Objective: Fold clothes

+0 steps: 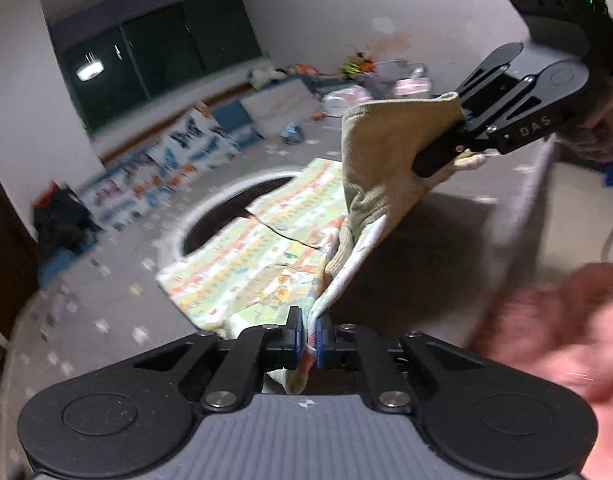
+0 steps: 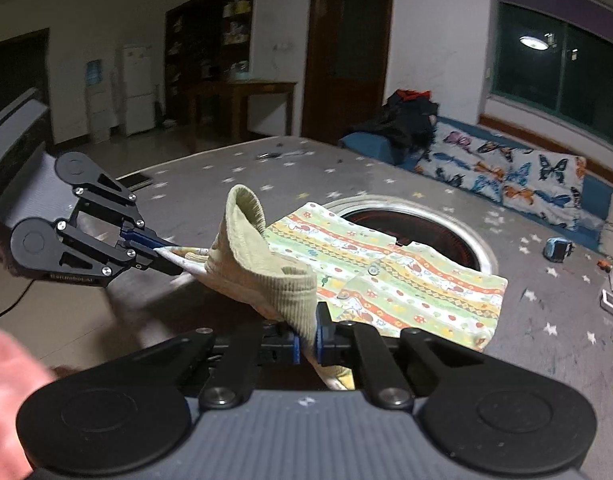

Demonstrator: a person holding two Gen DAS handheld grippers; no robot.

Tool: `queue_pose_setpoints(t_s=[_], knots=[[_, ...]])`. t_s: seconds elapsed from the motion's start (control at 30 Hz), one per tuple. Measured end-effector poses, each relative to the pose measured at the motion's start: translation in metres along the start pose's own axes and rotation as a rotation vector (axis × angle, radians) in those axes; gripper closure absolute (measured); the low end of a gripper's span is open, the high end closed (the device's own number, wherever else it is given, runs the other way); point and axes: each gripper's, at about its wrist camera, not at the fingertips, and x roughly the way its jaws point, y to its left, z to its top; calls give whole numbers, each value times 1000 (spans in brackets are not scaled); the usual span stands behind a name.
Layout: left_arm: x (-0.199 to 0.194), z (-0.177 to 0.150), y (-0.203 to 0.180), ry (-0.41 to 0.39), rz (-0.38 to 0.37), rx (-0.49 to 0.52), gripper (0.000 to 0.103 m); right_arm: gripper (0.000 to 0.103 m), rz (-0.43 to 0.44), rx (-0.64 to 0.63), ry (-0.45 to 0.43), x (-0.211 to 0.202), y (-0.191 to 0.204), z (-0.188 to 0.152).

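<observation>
Yellow-green printed cotton, a small child's shirt, lies mostly flat on my grey star-patterned table, partly covering the round metal-rimmed opening in its top. My left gripper is clamped on one corner of the ribbed hem, and my right gripper pinches the other, so the near edge hangs lifted between them above the table while the rest rests on it. Butterfly-print cushions line the far wall.
</observation>
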Motion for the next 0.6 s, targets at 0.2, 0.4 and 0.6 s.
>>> queue_pose_setpoints(t_s=[0.2, 0.4, 0.6], knots=[[-19, 3, 2, 46, -59, -46, 96, 97, 56, -36, 63, -24, 19, 4], [-1, 21, 35, 17, -50, -108, 95, 97, 22, -57, 53, -7, -1, 33], [42, 44, 79, 16, -31, -181, 95, 98, 3, -34, 69, 34, -51, 70]])
